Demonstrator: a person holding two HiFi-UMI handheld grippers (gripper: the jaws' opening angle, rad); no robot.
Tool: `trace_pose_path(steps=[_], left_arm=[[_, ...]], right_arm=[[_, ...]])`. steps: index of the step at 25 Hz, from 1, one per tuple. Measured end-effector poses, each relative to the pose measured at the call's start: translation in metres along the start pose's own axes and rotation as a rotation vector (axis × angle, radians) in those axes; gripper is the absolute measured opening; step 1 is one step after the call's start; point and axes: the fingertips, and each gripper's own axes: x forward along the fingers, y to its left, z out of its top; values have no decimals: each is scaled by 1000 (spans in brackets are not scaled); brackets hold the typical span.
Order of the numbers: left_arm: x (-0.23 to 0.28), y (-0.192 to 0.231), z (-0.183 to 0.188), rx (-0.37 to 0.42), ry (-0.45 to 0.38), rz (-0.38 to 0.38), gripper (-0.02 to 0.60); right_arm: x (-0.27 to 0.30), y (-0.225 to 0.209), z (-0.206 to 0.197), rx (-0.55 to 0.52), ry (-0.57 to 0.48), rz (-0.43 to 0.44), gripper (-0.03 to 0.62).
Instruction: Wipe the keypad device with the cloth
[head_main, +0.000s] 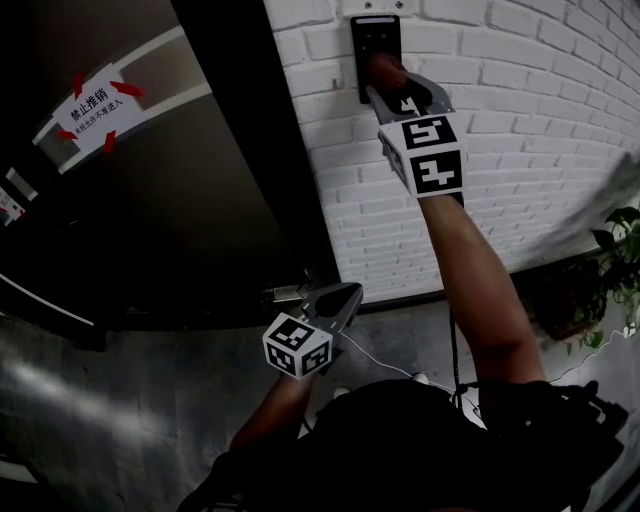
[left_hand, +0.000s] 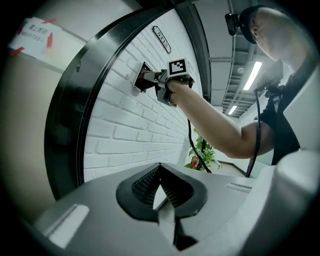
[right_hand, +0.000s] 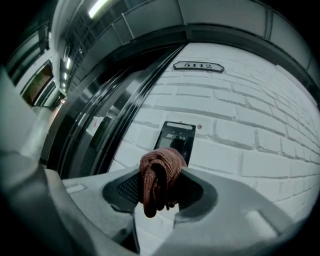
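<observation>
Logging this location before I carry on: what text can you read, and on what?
"5112": number plate above the keypad device.
"ZK": top of the keypad device; the rest is unreadable.
"禁止推销": taped paper sign on the door; its lower line is too small to read.

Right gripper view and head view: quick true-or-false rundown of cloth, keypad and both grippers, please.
The right gripper is shut on the cloth. True.
The keypad device is mounted on the dark door. False: it sits on the white brick wall.
The left gripper holds a second cloth. False: its jaws are together, empty.
The left gripper is down low, away from the keypad device. True.
</observation>
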Motion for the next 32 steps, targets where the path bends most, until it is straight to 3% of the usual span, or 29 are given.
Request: trace_pose_path(steps=[32], left_arm=[[-7,-7,-7,7,22,-40,17]], right_arm=[[-10,25,-65,15,135,13,149]])
